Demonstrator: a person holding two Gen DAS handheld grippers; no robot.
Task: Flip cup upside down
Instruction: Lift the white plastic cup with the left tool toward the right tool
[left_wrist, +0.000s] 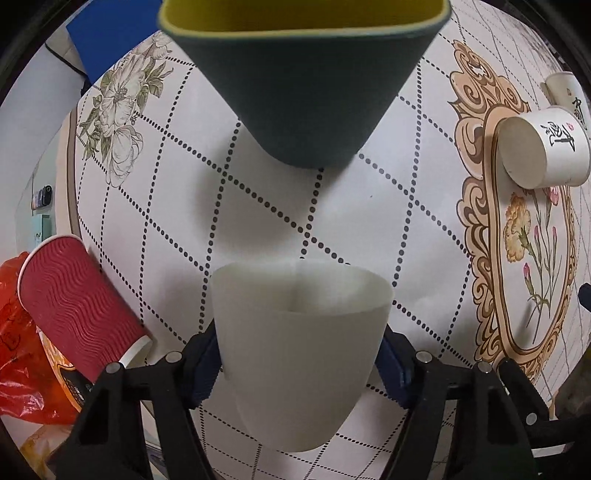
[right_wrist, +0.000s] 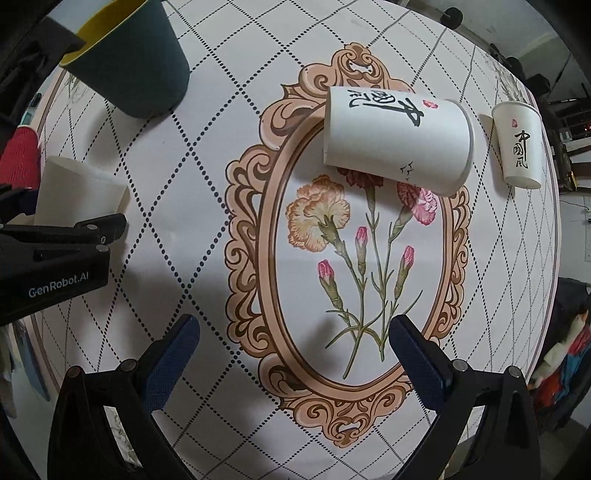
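Observation:
My left gripper (left_wrist: 299, 363) is shut on a plain white cup (left_wrist: 301, 350), its blue pads pressing both sides, the open rim facing away from the camera over the tablecloth. The same cup (right_wrist: 79, 192) and the left gripper's black body (right_wrist: 55, 254) show at the left of the right wrist view. My right gripper (right_wrist: 293, 345) is open and empty above the oval flower frame. A white paper cup with black calligraphy (right_wrist: 397, 138) lies on its side ahead of it; it also shows in the left wrist view (left_wrist: 541, 147).
A dark green cup with yellow inside (left_wrist: 303, 81) stands upright beyond the white cup, also in the right wrist view (right_wrist: 136, 62). A red ribbed cup (left_wrist: 81, 302) lies at the table's left edge. Another calligraphy cup (right_wrist: 519, 144) stands upright at the far right. The patterned tablecloth (right_wrist: 184, 155) covers the round table.

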